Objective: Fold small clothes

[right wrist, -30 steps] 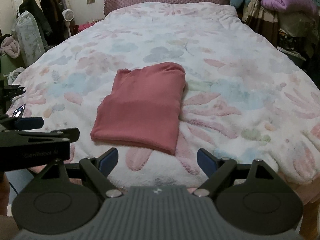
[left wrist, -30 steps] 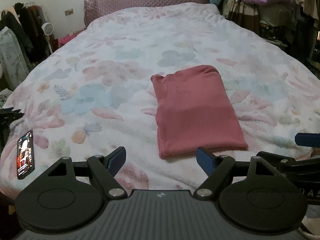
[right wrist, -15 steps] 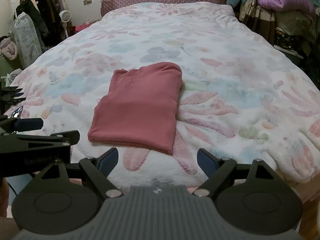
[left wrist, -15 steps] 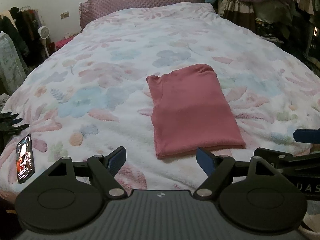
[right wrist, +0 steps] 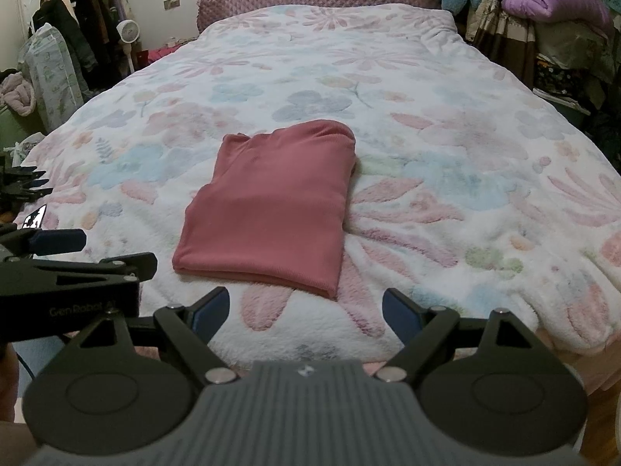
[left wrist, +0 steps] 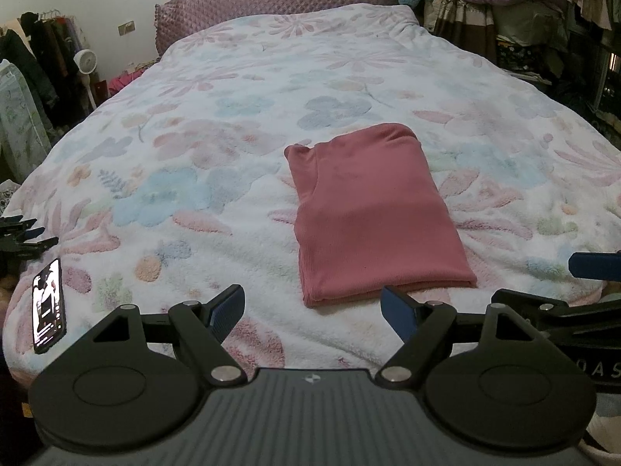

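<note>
We see the folded pink ribbed garment (left wrist: 372, 217) lying mid-bed on the floral fleece blanket (left wrist: 217, 147), a black smartphone (left wrist: 48, 305) at the near left edge.

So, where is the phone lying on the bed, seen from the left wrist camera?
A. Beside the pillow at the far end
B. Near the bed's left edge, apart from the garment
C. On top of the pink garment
B: the phone lies screen-up near the bed's left edge, well apart from the folded pink garment.

Left gripper (left wrist: 312, 312), right gripper (right wrist: 306, 310): matte black linkages, blue fingers (left wrist: 227, 308), silver screws, ribbed grey housing.
</note>
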Tool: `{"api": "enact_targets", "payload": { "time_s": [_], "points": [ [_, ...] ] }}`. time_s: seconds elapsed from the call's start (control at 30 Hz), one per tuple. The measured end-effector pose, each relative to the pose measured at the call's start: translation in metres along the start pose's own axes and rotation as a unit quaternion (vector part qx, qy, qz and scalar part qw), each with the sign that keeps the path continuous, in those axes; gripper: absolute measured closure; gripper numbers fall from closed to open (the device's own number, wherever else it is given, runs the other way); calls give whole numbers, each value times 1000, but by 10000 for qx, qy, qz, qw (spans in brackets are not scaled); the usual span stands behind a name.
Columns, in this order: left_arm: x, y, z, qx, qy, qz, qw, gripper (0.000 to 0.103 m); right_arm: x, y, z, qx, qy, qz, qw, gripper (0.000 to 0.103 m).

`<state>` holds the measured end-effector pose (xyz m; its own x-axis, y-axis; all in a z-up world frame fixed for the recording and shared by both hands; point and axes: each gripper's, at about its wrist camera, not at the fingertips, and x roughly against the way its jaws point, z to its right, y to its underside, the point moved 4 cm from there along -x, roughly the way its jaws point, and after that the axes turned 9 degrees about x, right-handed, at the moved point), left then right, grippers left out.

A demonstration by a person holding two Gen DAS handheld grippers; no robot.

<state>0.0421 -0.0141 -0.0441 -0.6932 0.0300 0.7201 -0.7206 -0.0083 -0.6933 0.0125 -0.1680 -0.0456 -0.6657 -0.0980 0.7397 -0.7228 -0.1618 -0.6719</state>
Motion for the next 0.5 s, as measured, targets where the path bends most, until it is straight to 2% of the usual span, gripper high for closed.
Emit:
{"api": "enact_targets", "payload": {
  "time_s": [0.5],
  "points": [
    [0,0,-1,15,9,-28,10000,10,-2,1,-4,38,-12,-49,10000,21]
  ]
}}
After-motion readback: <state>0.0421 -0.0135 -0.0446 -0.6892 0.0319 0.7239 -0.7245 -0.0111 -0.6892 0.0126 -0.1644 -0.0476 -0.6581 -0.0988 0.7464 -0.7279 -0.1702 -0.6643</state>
